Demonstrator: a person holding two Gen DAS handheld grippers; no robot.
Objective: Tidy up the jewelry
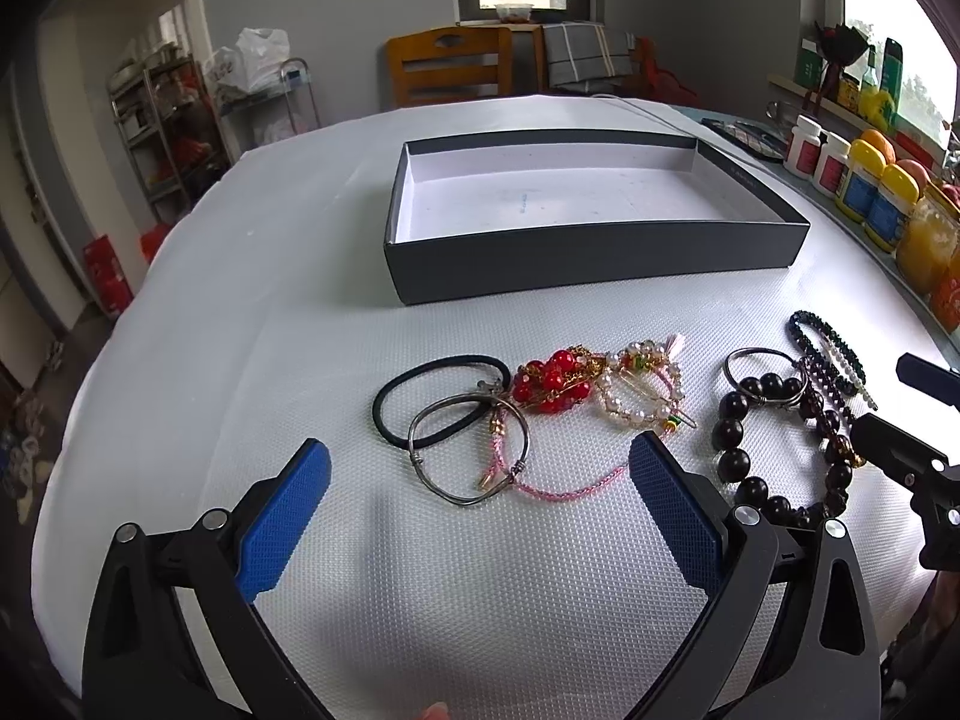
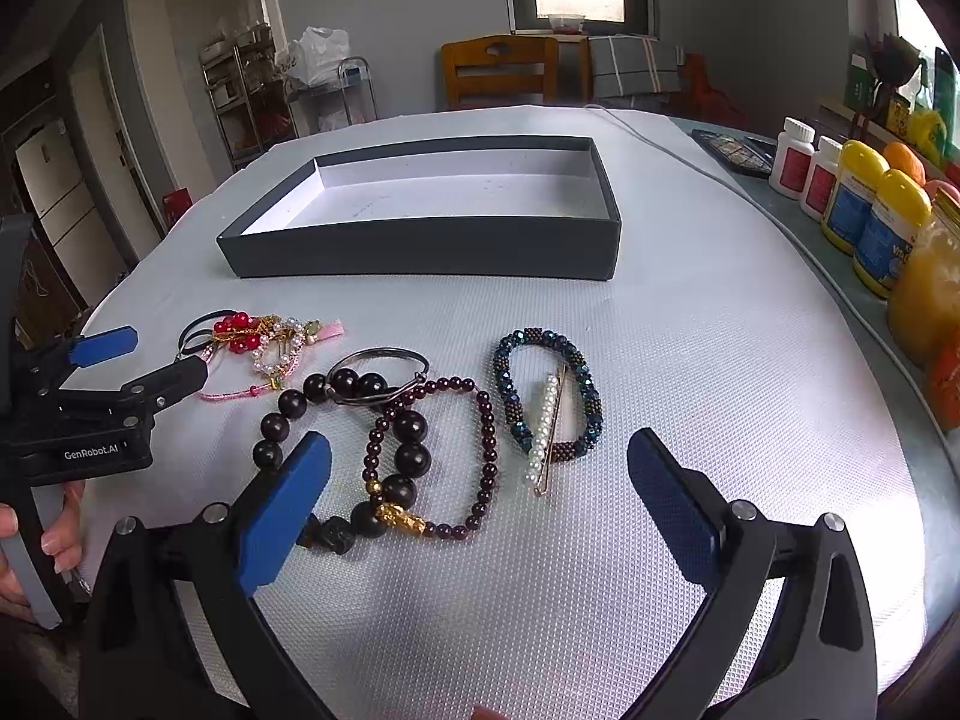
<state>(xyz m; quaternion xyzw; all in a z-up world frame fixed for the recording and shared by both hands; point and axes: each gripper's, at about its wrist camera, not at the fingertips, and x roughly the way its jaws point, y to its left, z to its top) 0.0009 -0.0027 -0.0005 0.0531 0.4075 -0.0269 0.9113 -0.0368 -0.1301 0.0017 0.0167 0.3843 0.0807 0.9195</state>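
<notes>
Jewelry is lying in a row near the front edge of my table (image 2: 720,360), under both my claws. My left claw (image 1: 480,474) is hanging spread wide above the silver bangle (image 1: 468,450) and pink cord (image 1: 564,489). My right claw (image 2: 480,468) is hanging spread wide too, above the big dark bead bracelet (image 2: 408,450) and the blue bead bracelet (image 2: 543,399). My gray box (image 2: 420,252) is sitting farther back, near the middle, with nothing inside.

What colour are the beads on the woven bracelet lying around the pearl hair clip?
Dark teal and bronze-brown beaded bracelet, in alternating bands; clearest in the right wrist view.
</notes>
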